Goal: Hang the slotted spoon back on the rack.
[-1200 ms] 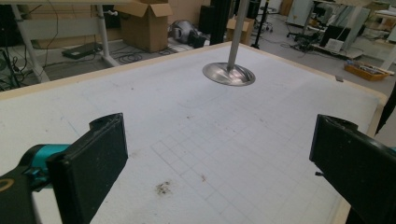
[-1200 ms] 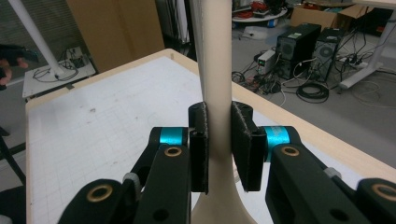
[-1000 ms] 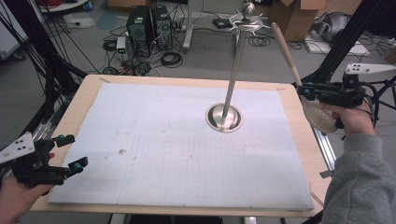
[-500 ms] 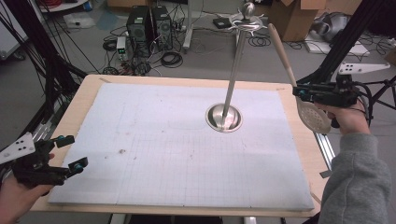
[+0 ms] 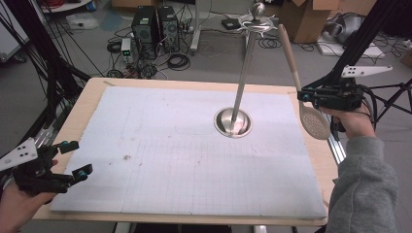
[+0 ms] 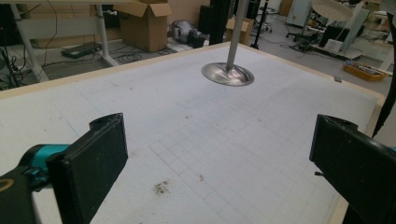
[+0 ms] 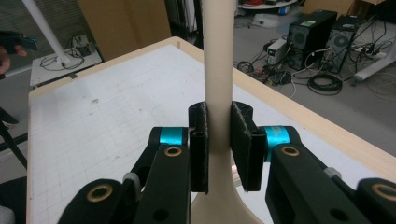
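Holding beige perforated plastic skimmer spoon [image 5: 311, 119] upright at tabletop [image 5: 194, 145] right edge, right gripper [image 5: 303, 94] fingers clamped on handle, now lifted nearer tall steel hanging stand [image 5: 240, 97]; left gripper [image 5: 73, 158] fingers apart.

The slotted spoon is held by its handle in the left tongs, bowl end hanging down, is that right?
Not quite: the right tongs hold the slotted spoon by its handle, bowl end down, as the high view shows. The left tongs stand open and hold nothing.
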`<state>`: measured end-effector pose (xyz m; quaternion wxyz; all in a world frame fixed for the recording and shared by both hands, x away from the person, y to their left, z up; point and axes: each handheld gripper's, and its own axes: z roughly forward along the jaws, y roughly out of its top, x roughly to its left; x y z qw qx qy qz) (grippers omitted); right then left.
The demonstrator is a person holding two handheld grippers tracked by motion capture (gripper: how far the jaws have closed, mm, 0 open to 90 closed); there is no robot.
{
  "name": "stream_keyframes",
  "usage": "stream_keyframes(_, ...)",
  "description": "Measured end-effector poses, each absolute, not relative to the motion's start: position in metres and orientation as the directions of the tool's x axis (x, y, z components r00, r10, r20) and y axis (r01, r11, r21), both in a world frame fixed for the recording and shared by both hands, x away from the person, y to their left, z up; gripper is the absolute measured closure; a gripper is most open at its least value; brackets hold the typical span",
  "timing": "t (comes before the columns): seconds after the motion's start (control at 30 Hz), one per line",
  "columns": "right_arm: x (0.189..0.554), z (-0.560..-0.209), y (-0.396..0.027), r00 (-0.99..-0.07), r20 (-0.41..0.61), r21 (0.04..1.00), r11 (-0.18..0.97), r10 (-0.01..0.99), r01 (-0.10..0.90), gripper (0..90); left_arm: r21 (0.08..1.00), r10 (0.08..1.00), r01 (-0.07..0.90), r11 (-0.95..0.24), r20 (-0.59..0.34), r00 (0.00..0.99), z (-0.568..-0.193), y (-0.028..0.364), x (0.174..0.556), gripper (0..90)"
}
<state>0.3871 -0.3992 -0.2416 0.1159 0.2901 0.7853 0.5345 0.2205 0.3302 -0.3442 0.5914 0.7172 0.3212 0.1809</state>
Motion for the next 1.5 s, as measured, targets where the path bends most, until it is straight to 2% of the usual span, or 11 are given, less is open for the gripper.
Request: stream_keyframes(1.5,0.414,-0.264,-0.363,-0.826,0.133,0.899,0.284,0.548,0.334,78.1,0.965,0.679,0.246,-0.095,-0.118,0.725,-0.344,0.332,0.218,4.7)
